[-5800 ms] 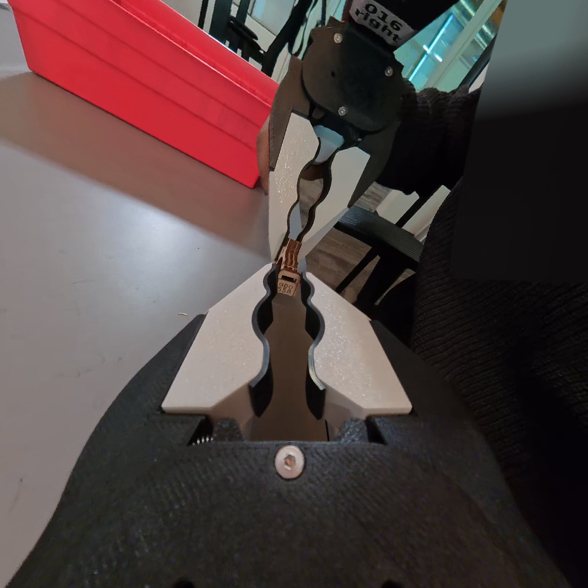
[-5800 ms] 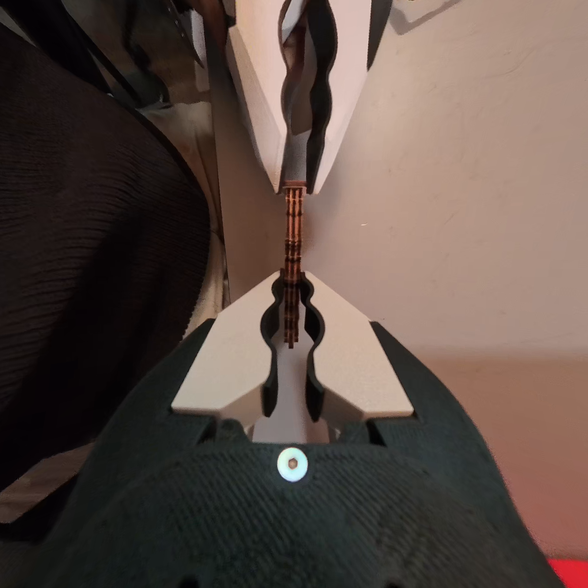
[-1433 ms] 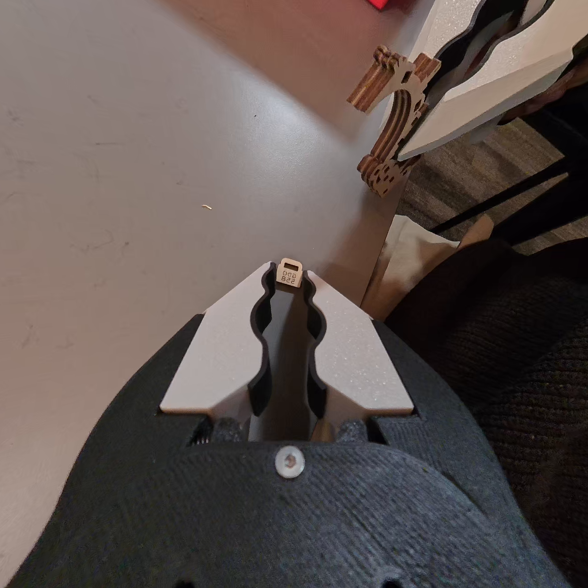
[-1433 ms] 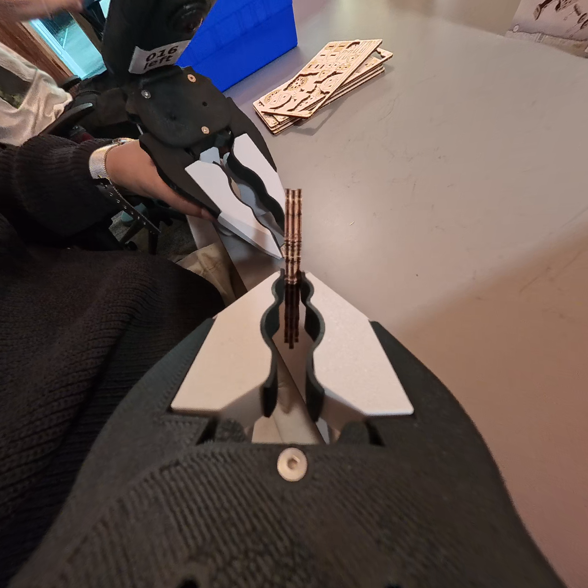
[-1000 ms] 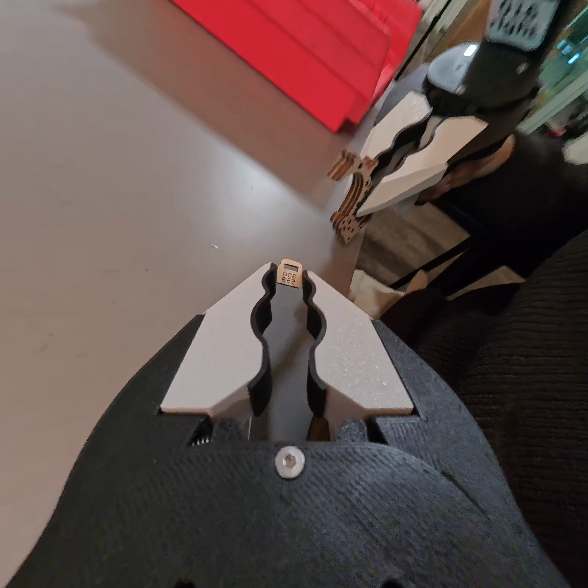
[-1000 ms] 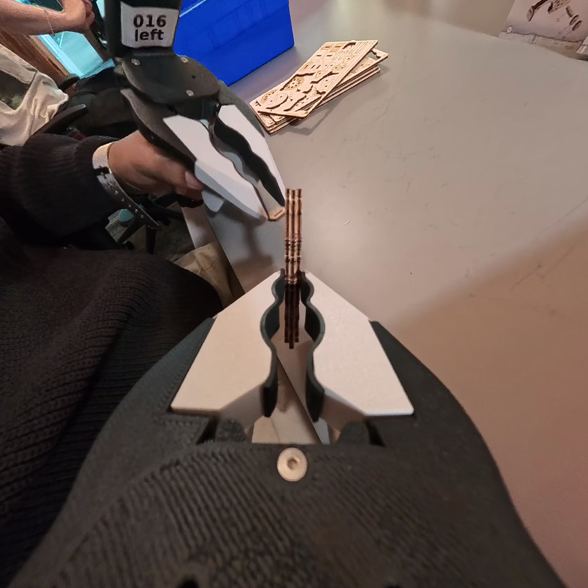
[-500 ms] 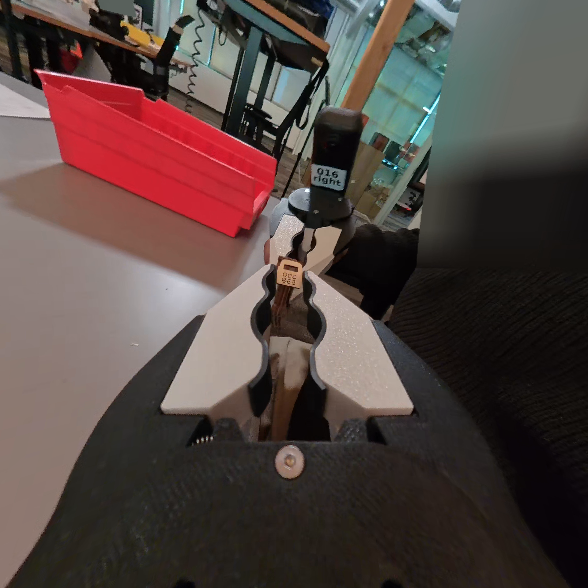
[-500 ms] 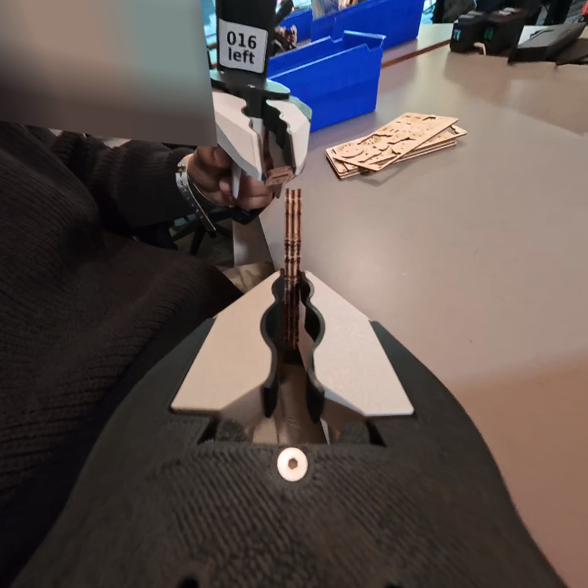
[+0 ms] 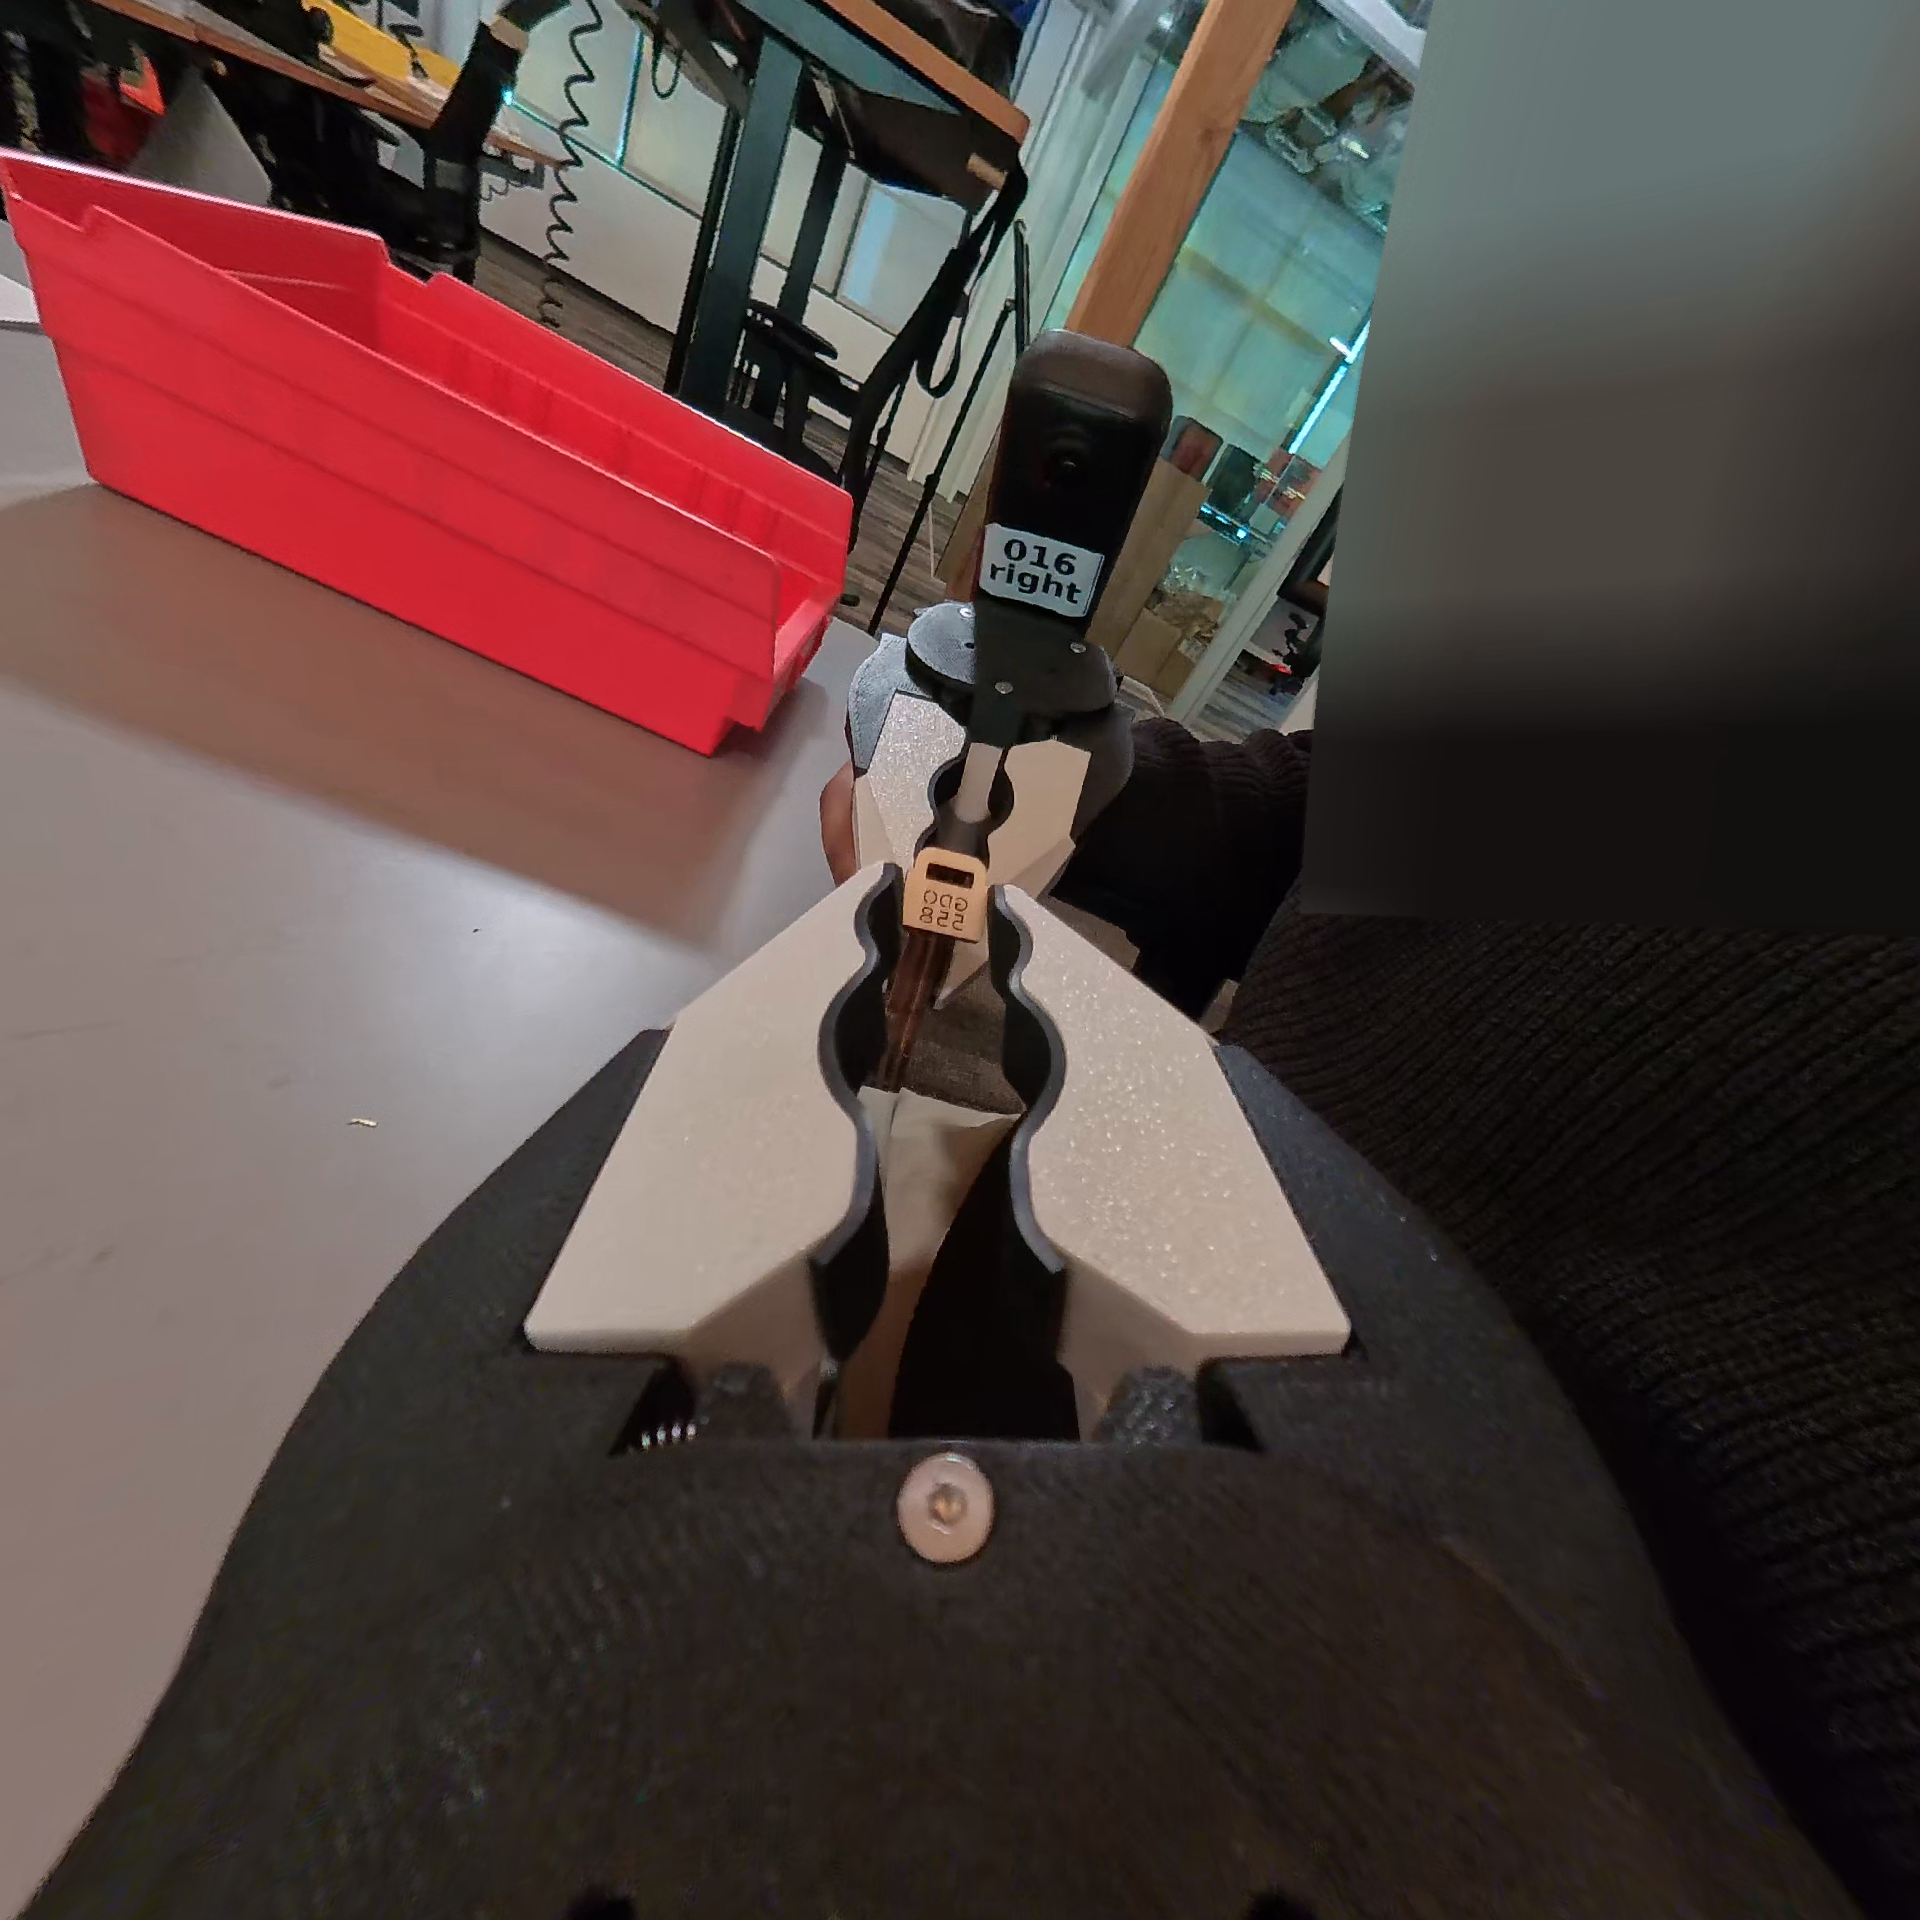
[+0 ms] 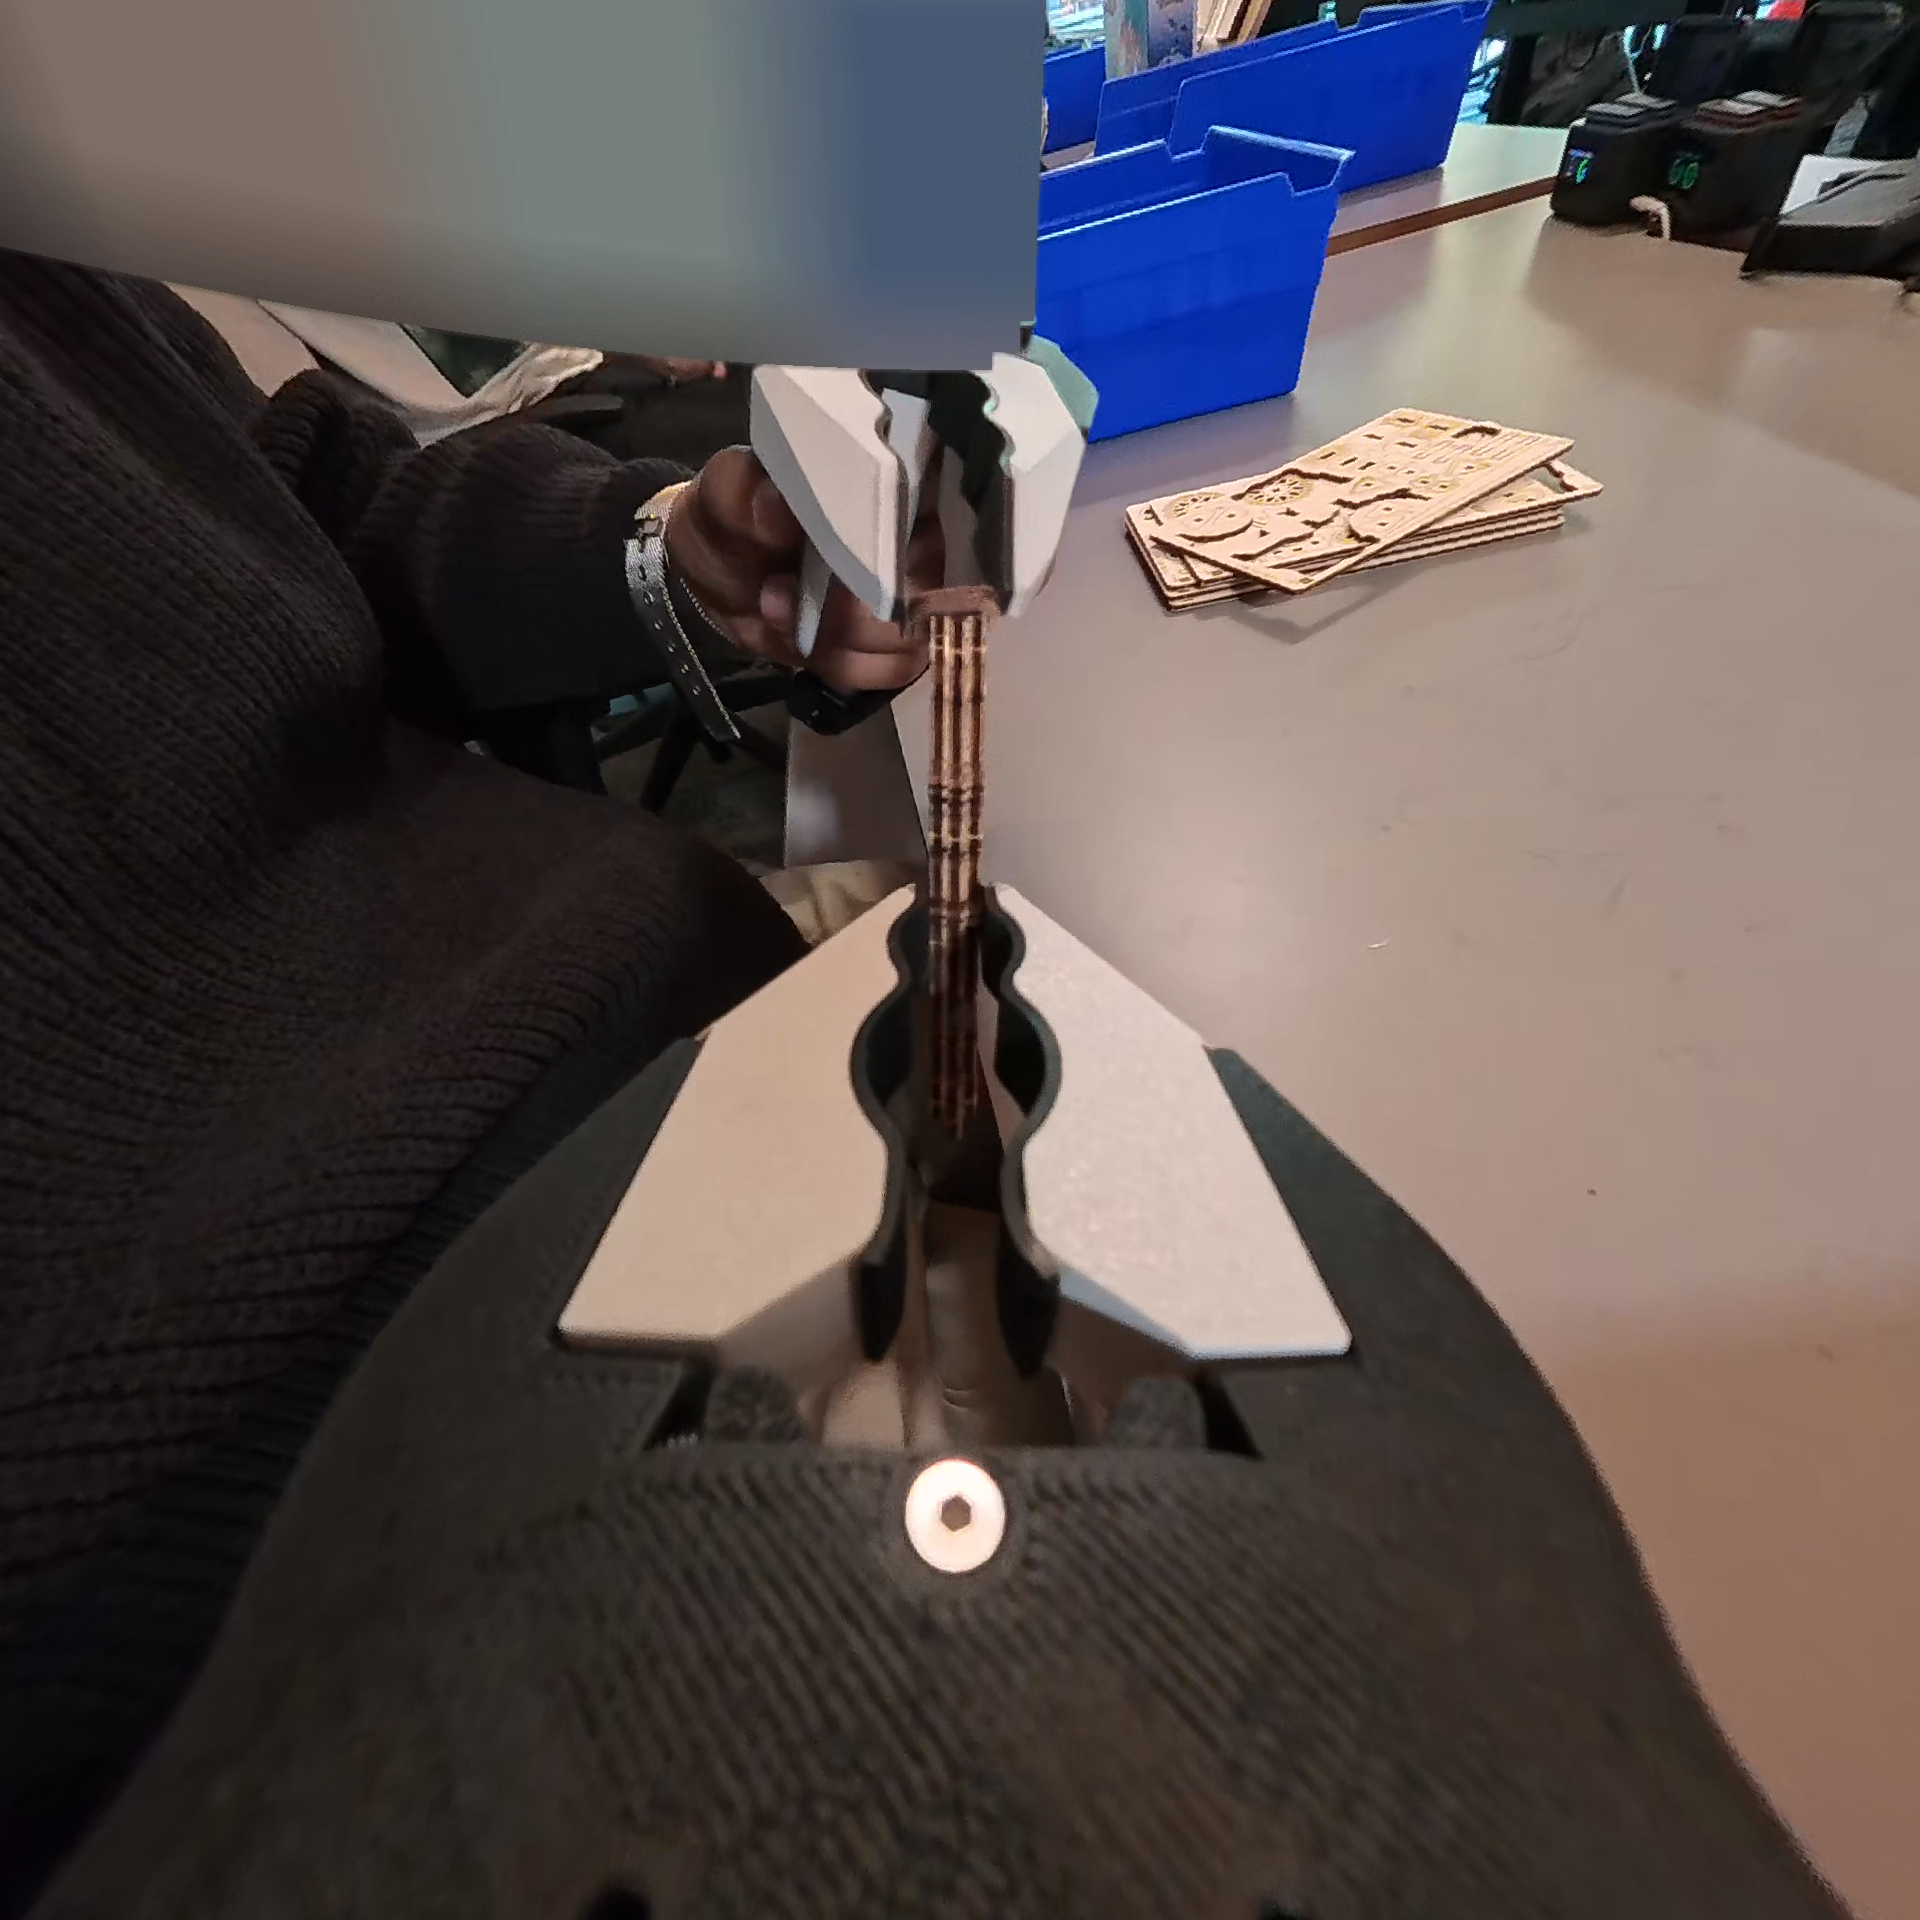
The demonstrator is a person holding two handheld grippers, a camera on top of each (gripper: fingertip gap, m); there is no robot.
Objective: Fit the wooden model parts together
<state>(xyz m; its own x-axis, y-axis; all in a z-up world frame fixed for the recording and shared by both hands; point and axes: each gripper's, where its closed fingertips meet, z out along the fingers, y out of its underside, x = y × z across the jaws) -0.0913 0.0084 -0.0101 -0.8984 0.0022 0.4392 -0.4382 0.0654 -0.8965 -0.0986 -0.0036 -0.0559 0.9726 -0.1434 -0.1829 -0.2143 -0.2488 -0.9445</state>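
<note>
My right gripper (image 10: 956, 906) is shut on a thin layered wooden assembly (image 10: 956, 748) and holds it upright, edge-on, over the table edge. My left gripper (image 9: 943, 891) is shut on a small tan wooden piece (image 9: 943, 902) with a slot near its top. In the right wrist view the left gripper (image 10: 951, 613) comes down from above, and the small piece (image 10: 951, 600) sits right at the top end of the assembly. I cannot tell whether the two are seated together. In the left wrist view the assembly (image 9: 912, 1003) shows just behind the small piece.
A grey table (image 10: 1507, 831) carries a stack of laser-cut wooden sheets (image 10: 1351, 509) and blue bins (image 10: 1174, 281) behind it. A red bin (image 9: 416, 468) stands on the table (image 9: 260, 935) in the left wrist view. A person's dark knitted sleeves (image 10: 260, 831) are close on one side. Tip to tip, the grippers are about 5 cm apart.
The two grippers have come together. The small piece was off to the left of the assembly's top end and now sits on top of it. Both grippers stayed shut.
</note>
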